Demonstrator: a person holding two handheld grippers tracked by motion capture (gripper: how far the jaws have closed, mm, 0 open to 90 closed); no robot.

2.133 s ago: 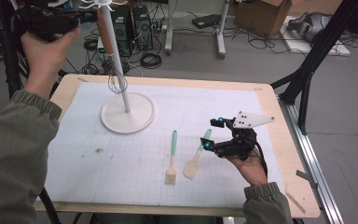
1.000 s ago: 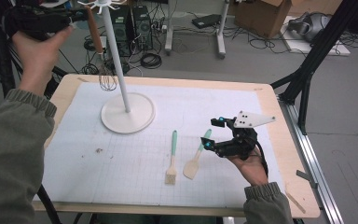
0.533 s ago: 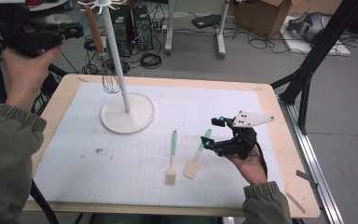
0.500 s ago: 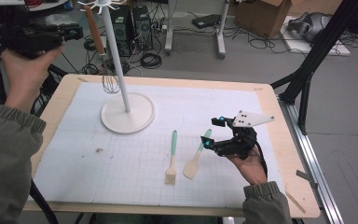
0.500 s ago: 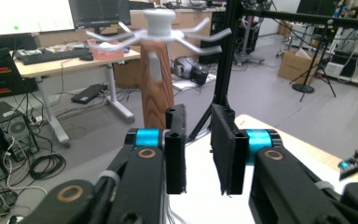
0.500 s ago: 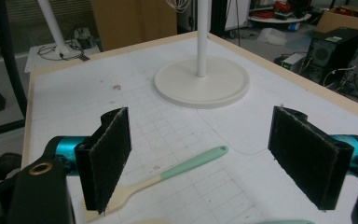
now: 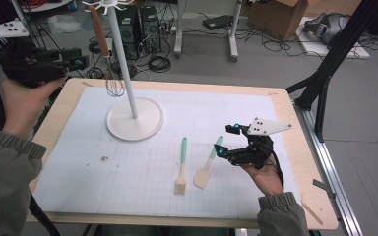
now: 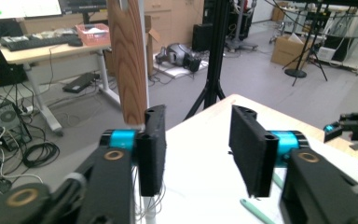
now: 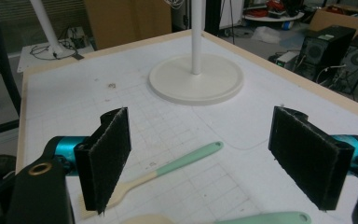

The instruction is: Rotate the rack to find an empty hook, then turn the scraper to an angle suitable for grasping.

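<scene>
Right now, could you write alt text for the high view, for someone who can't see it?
A whisk hangs from a white stand on a table. The left gripper, jaws just opened, sits beside it; the right gripper rests open by a spatula and brush.

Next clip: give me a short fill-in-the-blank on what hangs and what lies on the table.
The whisk hangs from the white ____.
The brush and the ____ lie side by side on the mat.
The left tool has just been opening; between its pads there is ____.
The right tool stands ____.

Missing: stand; spatula; nothing; open
</scene>
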